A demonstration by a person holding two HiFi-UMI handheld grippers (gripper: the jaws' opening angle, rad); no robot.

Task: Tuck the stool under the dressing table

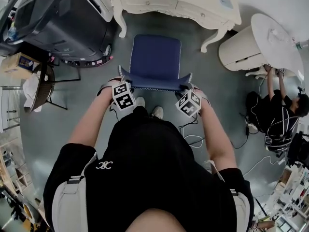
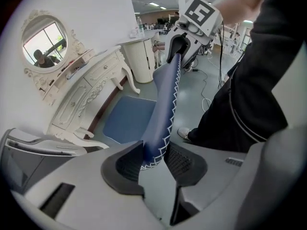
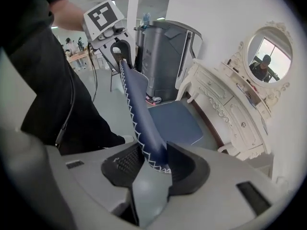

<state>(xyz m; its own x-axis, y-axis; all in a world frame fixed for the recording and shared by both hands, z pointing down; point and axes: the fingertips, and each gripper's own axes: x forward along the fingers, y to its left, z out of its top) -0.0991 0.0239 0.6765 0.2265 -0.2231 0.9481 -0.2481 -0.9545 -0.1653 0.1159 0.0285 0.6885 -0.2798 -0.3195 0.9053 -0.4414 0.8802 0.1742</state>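
Down on the floor [image 1: 87, 105], right in front of the dressing table [image 1: 174, 4], the stool [image 1: 155, 57] sits with its blue seat almost fully out in the open. Its far end is just about level with the desk's two front legs, lined up with the gap between them, so to me the tuck hasn't really started.

I'm standing behind it with one gripper at each end of the raised back lip [image 1: 155, 83]. That makes sense to me: a hold on both corners should keep the stool square when I shove it, so it doesn't swing into a leg. Both grippers point steeply down onto the lip from above, which is the only bit of the stool that sticks up enough to pinch.

From its own camera, the left hand-held gripper [image 2: 154, 158] has the padded, white-stitched edge running up between its jaws. They're only partly apart, and as far as I can tell both pads are bearing on the blue padding, so I'm calling that clamped on the stool. The right hand-held gripper [image 3: 154, 163] looks the same, with the lip wedged between its pads at about the same width.

Next I'd push straight toward the desk, slow and even on both sides.
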